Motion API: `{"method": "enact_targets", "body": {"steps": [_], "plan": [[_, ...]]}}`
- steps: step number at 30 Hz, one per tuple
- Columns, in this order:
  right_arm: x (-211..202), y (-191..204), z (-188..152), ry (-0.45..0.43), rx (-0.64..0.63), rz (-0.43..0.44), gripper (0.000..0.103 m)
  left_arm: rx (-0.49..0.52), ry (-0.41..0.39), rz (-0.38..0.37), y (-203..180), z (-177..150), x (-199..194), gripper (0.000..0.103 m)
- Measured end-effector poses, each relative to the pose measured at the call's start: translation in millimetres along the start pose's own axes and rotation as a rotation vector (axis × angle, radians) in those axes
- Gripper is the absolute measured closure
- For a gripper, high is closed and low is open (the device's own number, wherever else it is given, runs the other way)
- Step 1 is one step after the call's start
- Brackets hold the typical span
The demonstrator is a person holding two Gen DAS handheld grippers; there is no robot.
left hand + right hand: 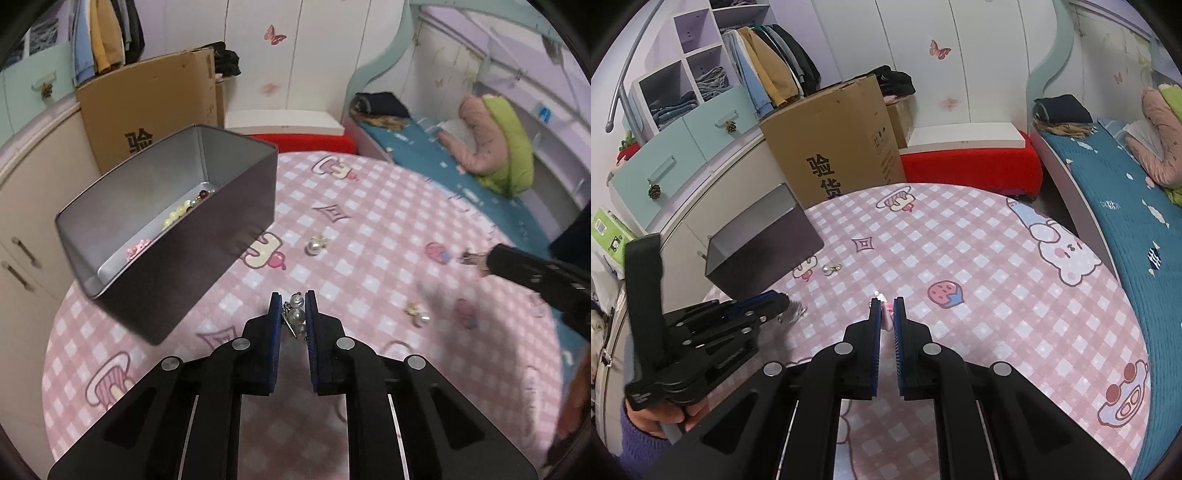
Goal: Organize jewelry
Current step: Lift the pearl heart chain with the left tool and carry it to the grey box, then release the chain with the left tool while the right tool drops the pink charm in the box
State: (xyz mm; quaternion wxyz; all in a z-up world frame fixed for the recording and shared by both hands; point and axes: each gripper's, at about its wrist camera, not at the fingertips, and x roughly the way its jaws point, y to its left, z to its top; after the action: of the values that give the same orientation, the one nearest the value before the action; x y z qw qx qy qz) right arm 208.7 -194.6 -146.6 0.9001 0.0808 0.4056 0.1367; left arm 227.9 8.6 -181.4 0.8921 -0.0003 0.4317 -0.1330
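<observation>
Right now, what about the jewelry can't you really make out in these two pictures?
- Tin box: in the left wrist view its near wall hides most of the contents; in the right wrist view, all.
- Pink piece in the right gripper: right wrist view, fingers cover it.
- Right gripper's catch: left wrist view, motion-blurred.
- Loose earring: right wrist view, too small.

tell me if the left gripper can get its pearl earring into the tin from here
Probably yes. The left gripper holds the pearl earring, and the tin stands open-topped just ahead to its left, nothing between. It would need to lift over the wall.
</observation>
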Motion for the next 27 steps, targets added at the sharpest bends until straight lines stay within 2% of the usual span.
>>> {"method": "enact_targets", "body": {"steps": [7,16,20,27], "plan": [[-12.2,22.5,7.9,-0.027,-0.031,0.025,0.096,-0.016,-0.072,-0.107,4.9,13.4,-50.8,0.09],[-15.7,64.3,37.0,-0.06,-0.095,0.075,0.096,-0.025,-0.176,-0.178,26.5,55.3,-108.1,0.09],[-8.9,85.5,55.2,-0.067,-0.121,0.102,0.096,-0.033,-0.202,-0.141,46.5,73.4,-118.4,0.09],[20.5,123.9,79.1,-0.047,-0.166,0.134,0.096,-0.077,-0.141,-0.087,81.6,88.1,-91.2,0.09]]}}
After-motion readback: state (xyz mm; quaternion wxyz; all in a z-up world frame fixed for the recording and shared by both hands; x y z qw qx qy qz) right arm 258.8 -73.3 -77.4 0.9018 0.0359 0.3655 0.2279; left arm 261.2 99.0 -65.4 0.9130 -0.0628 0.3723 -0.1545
